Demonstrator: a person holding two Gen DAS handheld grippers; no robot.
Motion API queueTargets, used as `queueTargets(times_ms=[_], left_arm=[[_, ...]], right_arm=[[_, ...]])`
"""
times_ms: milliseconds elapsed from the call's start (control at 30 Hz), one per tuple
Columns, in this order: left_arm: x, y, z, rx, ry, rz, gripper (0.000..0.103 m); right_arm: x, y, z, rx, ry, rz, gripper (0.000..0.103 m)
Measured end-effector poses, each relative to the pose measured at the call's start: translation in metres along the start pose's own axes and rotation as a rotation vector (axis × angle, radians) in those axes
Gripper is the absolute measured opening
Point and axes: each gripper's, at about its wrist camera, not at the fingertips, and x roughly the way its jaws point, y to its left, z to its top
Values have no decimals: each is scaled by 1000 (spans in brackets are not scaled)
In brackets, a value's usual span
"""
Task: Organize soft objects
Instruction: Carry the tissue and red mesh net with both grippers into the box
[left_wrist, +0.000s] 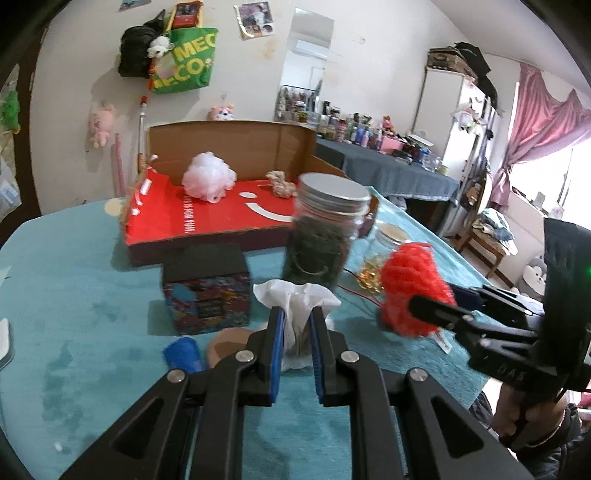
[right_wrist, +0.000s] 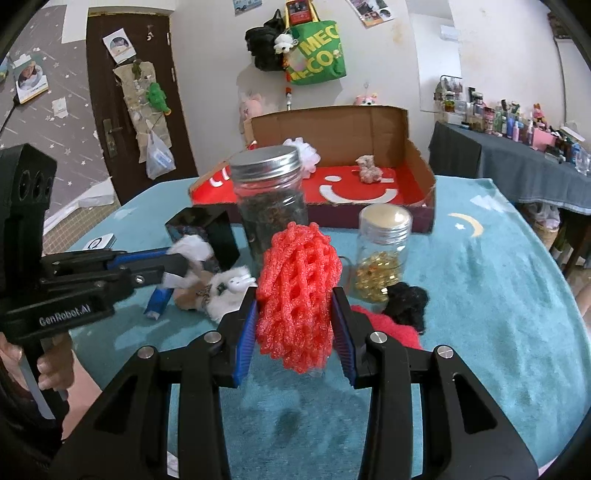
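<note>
Progress: partial. Open cardboard box with red smiley-printed floor (right_wrist: 421, 162) at far side of table, holding 2 soft items so far: white mesh bath pouf (left_wrist: 208, 177) at back left, small pale knotted fabric piece (right_wrist: 368, 169) at back right. 
Left gripper (left_wrist: 298, 314) nearly closed, pinching crumpled white tissue or cloth (left_wrist: 295, 295), lifted clear of table. 
Right gripper (right_wrist: 294, 302) part open, clamped on red foam net sleeve (right_wrist: 298, 291), also off the surface. 
Judged step: both loads in transit toward box, not yet deposited. 
Left on table: white fluffy plush piece (right_wrist: 229, 291), black fuzzy clump (right_wrist: 406, 301), red fuzzy cloth (right_wrist: 388, 325), blue roll (left_wrist: 183, 352). 
Hard items, likely not for sorting: tall glass jar with silver lid and dark contents (right_wrist: 271, 206), smaller jar of yellow capsules (right_wrist: 382, 254), black cube box with patterned sides (left_wrist: 207, 288). 
Surface: teal towel-like cover with moon print (right_wrist: 498, 277), some darker patches. 
Room: cluttered bedroom, green tote on wall (right_wrist: 317, 51), brown door, bottle-laden side table, pink curtain.
</note>
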Motion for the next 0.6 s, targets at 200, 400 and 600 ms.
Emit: queueTargets(times_ms=[200, 400, 600], left_arm=[[-14, 13, 11, -5, -34, 43, 15], [-21, 22, 28, -6, -62, 64, 15], [-19, 26, 53, 1, -78, 64, 15]], right_arm=[[-10, -12, 6, 25, -25, -27, 36], [-16, -22, 23, 36, -48, -49, 36], [-16, -32, 49, 44, -69, -58, 36]])
